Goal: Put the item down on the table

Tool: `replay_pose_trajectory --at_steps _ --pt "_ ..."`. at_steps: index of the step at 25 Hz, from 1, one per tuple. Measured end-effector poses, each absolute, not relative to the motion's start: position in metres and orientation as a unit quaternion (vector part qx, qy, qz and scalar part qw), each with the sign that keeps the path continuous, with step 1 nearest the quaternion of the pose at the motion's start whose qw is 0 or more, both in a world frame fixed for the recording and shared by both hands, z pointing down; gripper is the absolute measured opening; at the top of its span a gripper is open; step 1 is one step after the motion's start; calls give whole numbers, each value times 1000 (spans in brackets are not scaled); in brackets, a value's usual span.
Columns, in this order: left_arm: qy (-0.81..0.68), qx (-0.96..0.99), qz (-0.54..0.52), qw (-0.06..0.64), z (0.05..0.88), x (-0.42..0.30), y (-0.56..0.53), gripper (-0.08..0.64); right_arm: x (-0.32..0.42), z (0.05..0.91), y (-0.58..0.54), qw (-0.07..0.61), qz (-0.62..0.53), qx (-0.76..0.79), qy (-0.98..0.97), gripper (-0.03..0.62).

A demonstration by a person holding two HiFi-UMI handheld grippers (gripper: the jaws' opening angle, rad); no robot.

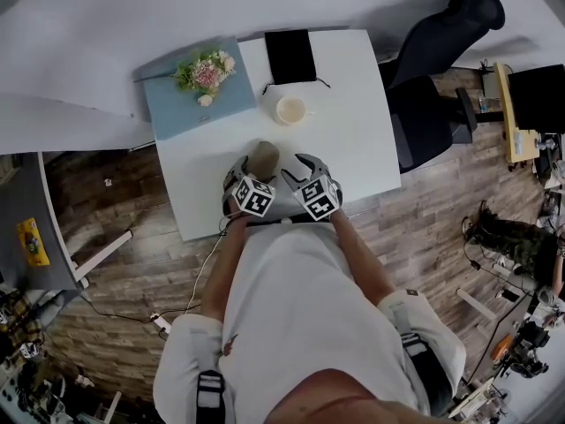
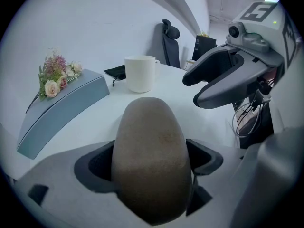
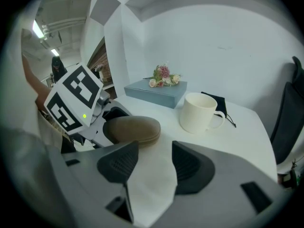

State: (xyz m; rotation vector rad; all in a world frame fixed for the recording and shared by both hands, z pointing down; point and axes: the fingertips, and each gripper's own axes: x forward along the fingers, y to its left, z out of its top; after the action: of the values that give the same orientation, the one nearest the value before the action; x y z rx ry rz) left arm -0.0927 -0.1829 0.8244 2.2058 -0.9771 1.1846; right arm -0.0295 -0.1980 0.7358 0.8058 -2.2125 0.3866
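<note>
1. Brown oval item (image 1: pixel 263 157) sits at the near edge of the white table (image 1: pixel 353 140), the biggest thing before us. We cannot tell whether its underside touches the top.
2. A black office chair (image 1: pixel 433 87) stands at the table's right side, apart from everything on it.
3. A grey-blue box (image 1: pixel 181 113) lies at the table's far left corner.
4. Our left gripper (image 2: pixel 153 161) pinches the brown item from both sides, pads pressed against its flanks. The item's rounded end points out toward the mug.
5. Our right gripper (image 3: pixel 151 156) is just beside the left one, its tongs spread a little, with only bare table between them.
6. A black pouch (image 1: pixel 290 56) lies flat at the far edge, just right of the box.
7. A white mug (image 1: pixel 290 109) stands upright between the pouch and the item, its handle to the right.
8. A small bunch of pink and cream flowers (image 1: pixel 206 71) rests on the box's lid.
</note>
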Motion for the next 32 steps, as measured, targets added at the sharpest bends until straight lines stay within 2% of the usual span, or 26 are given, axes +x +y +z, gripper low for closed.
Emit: replay_pose_trajectory --at_steps 9,16,20,32 --pt "-381 800 401 232 806 -99 -180 465 -29 730 -200 358 146 307 -869 230" --pt "-416 806 359 221 774 -106 -180 451 -29 718 -202 334 130 302 -884 259" --pt "-453 811 316 194 740 -110 -188 401 -24 694 -208 309 117 315 -890 261" --pt "-565 797 198 76 605 -121 -219 365 -9 582 -232 199 39 354 -913 261"
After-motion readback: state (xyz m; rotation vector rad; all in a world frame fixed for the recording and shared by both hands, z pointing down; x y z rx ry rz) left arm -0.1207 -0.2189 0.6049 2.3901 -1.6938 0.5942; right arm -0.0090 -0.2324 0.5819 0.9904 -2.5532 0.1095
